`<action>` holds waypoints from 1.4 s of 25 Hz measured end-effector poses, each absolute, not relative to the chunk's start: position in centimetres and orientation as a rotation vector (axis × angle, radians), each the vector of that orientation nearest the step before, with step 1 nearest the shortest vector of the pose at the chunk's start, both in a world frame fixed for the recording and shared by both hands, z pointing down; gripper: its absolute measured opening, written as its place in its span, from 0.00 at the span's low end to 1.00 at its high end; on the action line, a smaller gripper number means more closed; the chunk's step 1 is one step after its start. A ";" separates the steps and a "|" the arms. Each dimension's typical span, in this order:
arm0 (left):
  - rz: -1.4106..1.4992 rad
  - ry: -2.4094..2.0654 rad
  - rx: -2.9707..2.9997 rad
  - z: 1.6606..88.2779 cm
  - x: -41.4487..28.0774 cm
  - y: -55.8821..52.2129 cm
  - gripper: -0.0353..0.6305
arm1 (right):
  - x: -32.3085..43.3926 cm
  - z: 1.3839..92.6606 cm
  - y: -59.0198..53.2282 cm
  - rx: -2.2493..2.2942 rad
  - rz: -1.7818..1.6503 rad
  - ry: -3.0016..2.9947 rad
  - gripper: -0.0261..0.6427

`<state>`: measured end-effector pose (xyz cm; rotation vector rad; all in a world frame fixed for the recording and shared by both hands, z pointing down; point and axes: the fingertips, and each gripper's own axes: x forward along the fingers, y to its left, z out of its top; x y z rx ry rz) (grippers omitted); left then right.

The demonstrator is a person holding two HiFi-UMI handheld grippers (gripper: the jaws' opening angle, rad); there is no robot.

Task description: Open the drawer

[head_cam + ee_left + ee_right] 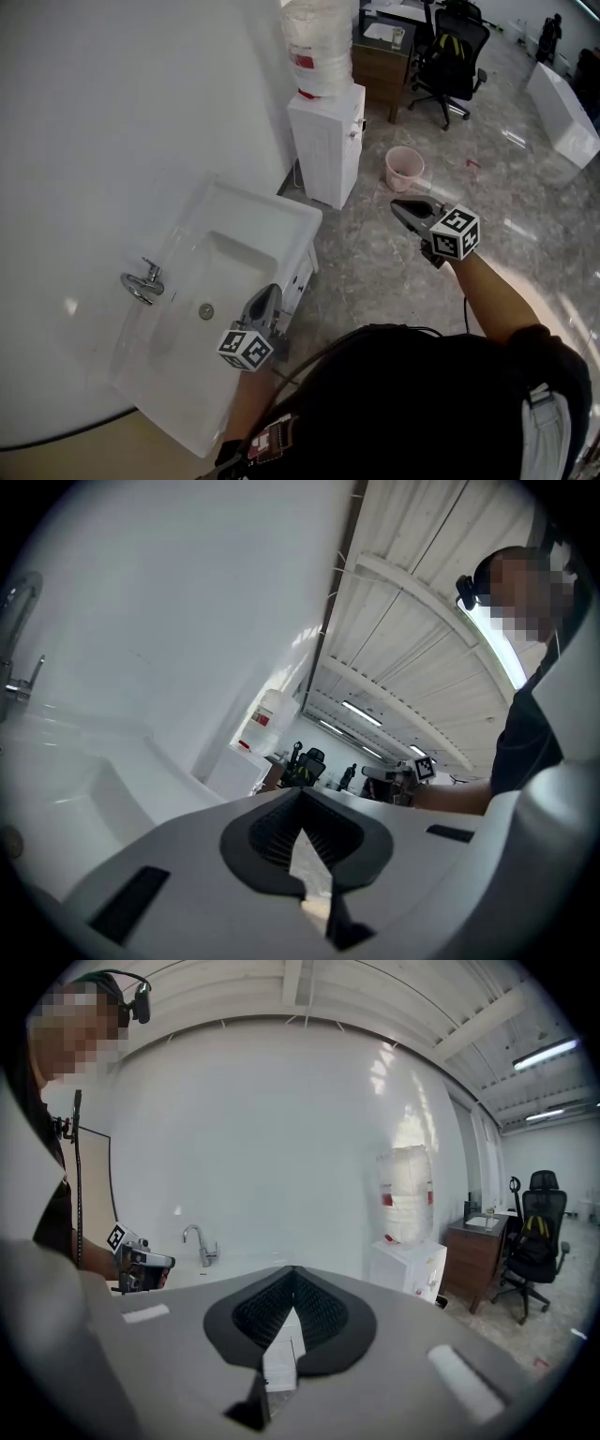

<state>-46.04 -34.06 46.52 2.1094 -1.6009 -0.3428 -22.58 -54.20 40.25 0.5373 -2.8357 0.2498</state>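
Left gripper (267,297): jaws together, nothing between them, at the sink's (272,212) front edge. Right gripper (401,210): jaws together too, empty, out over the floor, well apart from the cabinet. Drawer (302,275): white front below the sink's near corner, looks shut, just beside the left jaw tips. Chrome faucet (142,281) at the wall. Beyond: water dispenser (326,141), pink bucket (405,169), black office chair (452,56).

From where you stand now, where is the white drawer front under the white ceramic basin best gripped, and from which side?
Probably at the small dark handle on the drawer front, coming level from the floor side, where the right gripper is. The front stands upright facing that floor, and the basin rim overhangs it, blocking a grip from above.
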 end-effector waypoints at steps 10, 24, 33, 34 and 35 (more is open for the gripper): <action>-0.307 -1.491 2.100 50.0 -43.8 -36.8 0.06 | -24.5 42.8 -56.4 0.504 0.230 -2.794 0.04; -0.444 -1.474 1.617 66.2 -36.3 -43.9 0.18 | -23.4 51.6 -64.7 0.114 0.171 -2.881 0.04; -0.570 -1.497 1.293 79.4 -38.1 -44.3 0.33 | -18.7 60.2 -64.4 0.091 0.236 -2.848 0.04; -0.596 -1.505 1.245 81.1 -38.8 -44.1 0.35 | -18.4 60.9 -64.3 0.098 0.250 -2.843 0.04; -0.621 -1.515 1.196 82.8 -39.7 -44.0 0.37 | -18.2 61.5 -64.2 0.104 0.263 -2.840 0.04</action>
